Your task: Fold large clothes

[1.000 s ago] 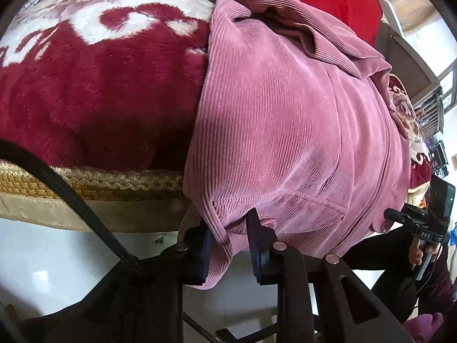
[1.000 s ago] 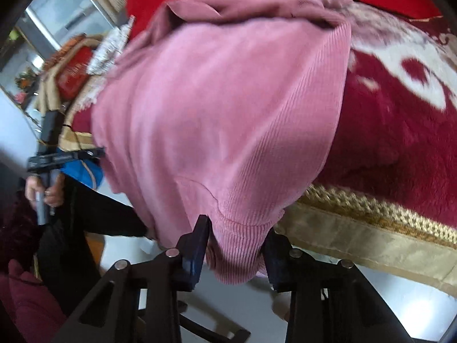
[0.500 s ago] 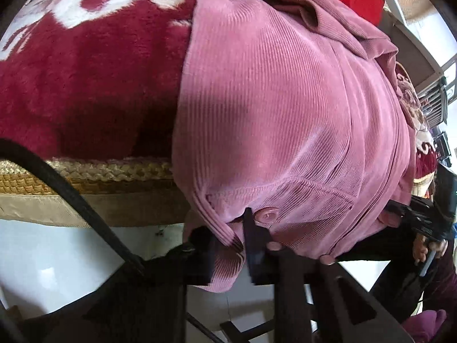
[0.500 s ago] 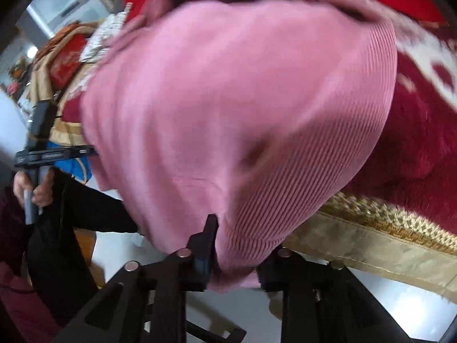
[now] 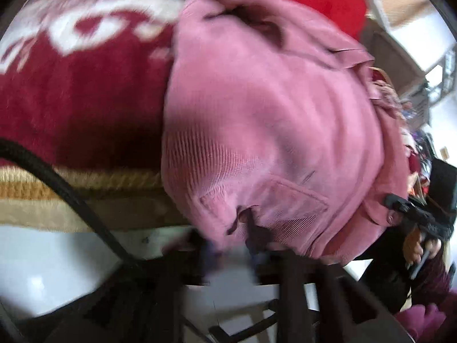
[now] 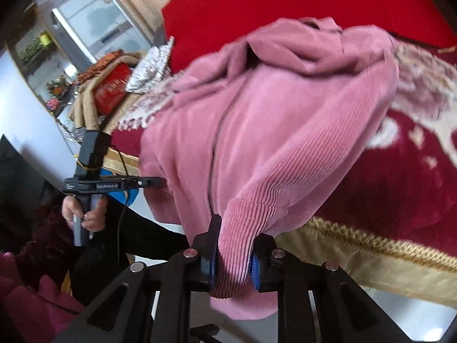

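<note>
A pink corduroy jacket [image 5: 271, 114] lies on the bed with its lower edge hanging over the side. My left gripper [image 5: 230, 254] is blurred at that hem; its jaws are opening, the pads stand apart, and the hem hangs just above the gap. In the right wrist view the jacket [image 6: 271, 143] drapes toward me, and my right gripper [image 6: 232, 263] is shut on its ribbed cuff [image 6: 242, 228], blue pads pressing both sides. The left gripper [image 6: 154, 182] also shows there at the jacket's left edge, held by a hand [image 6: 85, 217].
A dark red blanket [image 5: 85, 100] with a white pattern and a gold trim [image 5: 85, 183] covers the bed. A red pillow [image 6: 257, 5] lies behind the jacket. White floor [image 5: 42, 257] runs below the bed edge. A red box [image 6: 111, 91] sits on a side table.
The left jaws, shut on the hem half a second ago, have parted. The right jaws have closed on the cuff and lifted it, so more of the bed shows.
</note>
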{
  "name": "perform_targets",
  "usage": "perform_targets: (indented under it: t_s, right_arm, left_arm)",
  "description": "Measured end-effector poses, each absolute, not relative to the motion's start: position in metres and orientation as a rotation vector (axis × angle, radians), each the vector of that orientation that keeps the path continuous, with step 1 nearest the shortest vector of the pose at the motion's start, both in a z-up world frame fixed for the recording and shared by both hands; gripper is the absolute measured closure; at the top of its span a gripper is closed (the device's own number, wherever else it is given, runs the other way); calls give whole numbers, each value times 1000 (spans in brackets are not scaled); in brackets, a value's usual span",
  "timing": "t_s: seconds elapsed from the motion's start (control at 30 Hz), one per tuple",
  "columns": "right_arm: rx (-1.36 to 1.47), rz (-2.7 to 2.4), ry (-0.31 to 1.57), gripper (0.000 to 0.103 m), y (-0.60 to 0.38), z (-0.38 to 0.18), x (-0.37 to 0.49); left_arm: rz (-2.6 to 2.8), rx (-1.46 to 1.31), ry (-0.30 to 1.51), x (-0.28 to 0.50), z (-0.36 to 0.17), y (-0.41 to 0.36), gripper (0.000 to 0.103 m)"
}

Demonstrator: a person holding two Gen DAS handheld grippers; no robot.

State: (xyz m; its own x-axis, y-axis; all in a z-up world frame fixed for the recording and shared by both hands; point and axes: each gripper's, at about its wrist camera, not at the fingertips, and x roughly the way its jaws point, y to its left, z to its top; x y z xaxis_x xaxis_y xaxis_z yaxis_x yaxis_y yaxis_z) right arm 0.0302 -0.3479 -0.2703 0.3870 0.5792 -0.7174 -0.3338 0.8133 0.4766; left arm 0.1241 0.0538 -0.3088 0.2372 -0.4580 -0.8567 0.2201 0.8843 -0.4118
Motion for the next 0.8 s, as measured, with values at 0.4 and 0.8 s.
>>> perform_targets:
  t_s: [0.4,0.8]
  right_arm:
    - [302,537,1128,28,-332,-307,41]
    - [366,680,835,83,-361,-212,37]
  left_arm:
    - [-450,-214,1247,128,-311,35,94]
    - [-723,-404,1082,120,-240,18,96]
